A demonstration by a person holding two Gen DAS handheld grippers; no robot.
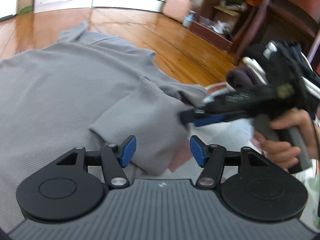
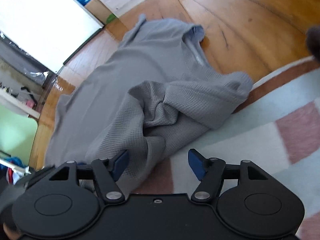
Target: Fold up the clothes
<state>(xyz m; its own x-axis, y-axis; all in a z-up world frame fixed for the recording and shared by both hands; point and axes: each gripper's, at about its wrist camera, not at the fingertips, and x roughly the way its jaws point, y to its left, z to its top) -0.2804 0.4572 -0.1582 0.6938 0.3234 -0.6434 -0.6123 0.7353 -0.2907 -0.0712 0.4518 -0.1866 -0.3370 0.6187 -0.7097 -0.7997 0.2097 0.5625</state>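
Nearest in the left wrist view, the left gripper (image 1: 163,150) has its blue pads spread wide, with a rounded fold of the grey garment (image 1: 80,84) lying between and just under them, nothing pinched. In the right wrist view the right gripper (image 2: 158,165) is likewise spread apart, its left pad touching a bunched edge of the garment while the right pad hangs over the checked rug (image 2: 260,132). Seen from the left, the right tool, held by a hand (image 1: 284,140), reaches in low at the cloth's near corner; blur hides whether it touches.

The garment lies partly on the rug and mostly on the wooden floor (image 2: 250,20) beyond, its body spread fairly flat but the near part rumpled into ridges, with a sleeve or collar end curled at the far side. This looks like a stage of gathering or straightening an edge. Closing both grippers on the near hem or sleeve calls for catching a single layer, as the bunched ridges could give a double grab
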